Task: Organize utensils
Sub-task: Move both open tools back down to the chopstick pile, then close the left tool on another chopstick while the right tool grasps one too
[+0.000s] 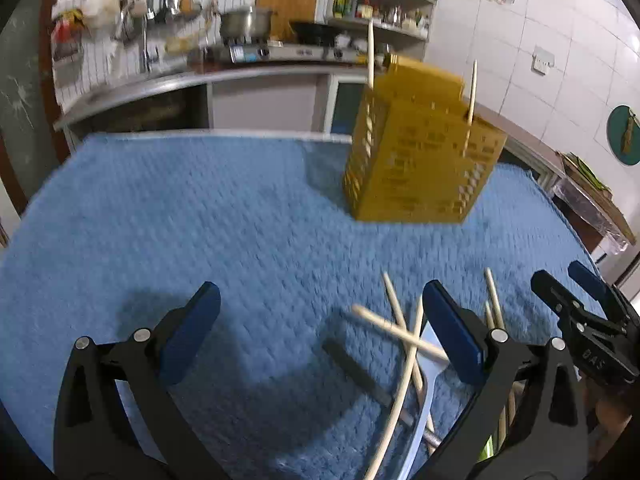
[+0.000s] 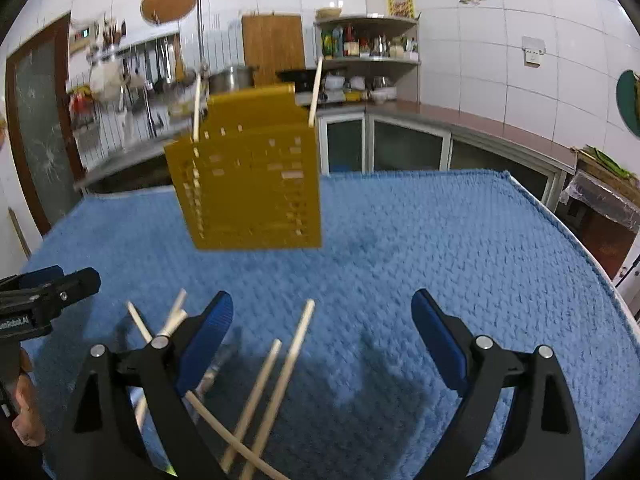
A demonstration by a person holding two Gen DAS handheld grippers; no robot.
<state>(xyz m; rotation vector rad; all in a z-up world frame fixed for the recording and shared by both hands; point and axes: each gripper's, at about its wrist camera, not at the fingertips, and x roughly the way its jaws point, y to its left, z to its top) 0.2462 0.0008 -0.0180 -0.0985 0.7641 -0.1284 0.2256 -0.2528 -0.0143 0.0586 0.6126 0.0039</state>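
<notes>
Wooden chopsticks (image 2: 276,376) are scattered on the blue-covered surface (image 2: 440,240), near the yellow holder (image 2: 248,184). Both the left claw (image 1: 320,332) and right claw (image 2: 322,340) are spread apart, empty; crossed sticks could be knocked aside by a careless grab.

We list: left gripper (image 1: 320,320) jaws wide apart over blue towel (image 1: 200,220); yellow holder (image 1: 420,160) with two chopsticks (image 1: 371,52); loose chopsticks (image 1: 400,332) nearby.

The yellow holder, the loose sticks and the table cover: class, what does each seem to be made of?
Yellow holder: probably plastic, with a smooth matte look and moulded slots in its walls.
Loose sticks: likely bamboo or wood, pale, plain and unpainted.
Table cover: fabric, apparently a blue towel or mat, with a nubby woven texture.
</notes>
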